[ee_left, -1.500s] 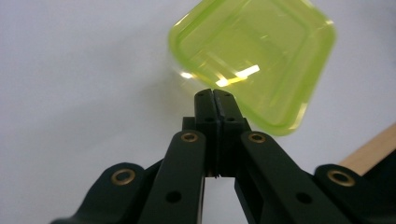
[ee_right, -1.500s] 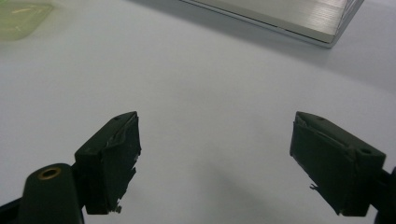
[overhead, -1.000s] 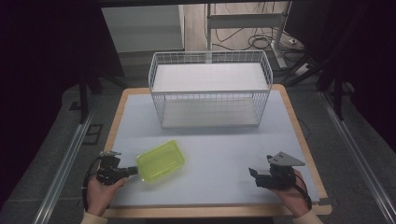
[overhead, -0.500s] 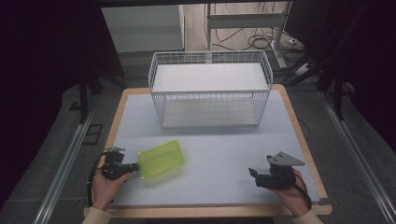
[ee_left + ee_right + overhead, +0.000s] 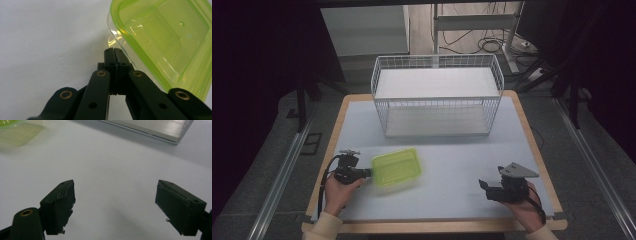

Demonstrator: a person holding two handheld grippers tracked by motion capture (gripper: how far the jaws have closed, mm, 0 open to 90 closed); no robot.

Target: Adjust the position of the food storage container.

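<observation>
A translucent lime-green plastic container (image 5: 396, 167) is at the front left of the table, in front of the wire basket (image 5: 437, 95). My left gripper (image 5: 364, 173) points right at the container's left corner and is shut on its thin rim. In the left gripper view the two black jaws (image 5: 113, 51) meet at the clear lip of the container (image 5: 162, 37), which fills the upper right and looks slightly tilted. My right gripper (image 5: 484, 186) rests at the front right, open with nothing between its fingers (image 5: 115, 202). The container (image 5: 15, 132) shows faintly at the top left of the right gripper view.
The white wire basket stands empty at the back middle of the pale table top (image 5: 462, 160). Its base (image 5: 150, 127) shows at the top of the right gripper view. A wooden border (image 5: 532, 135) frames the table, and metal rails (image 5: 282, 170) run along both sides.
My left gripper has moved to the right, and the green container has shifted right and a little toward the basket with it. The right gripper has stayed in place.
</observation>
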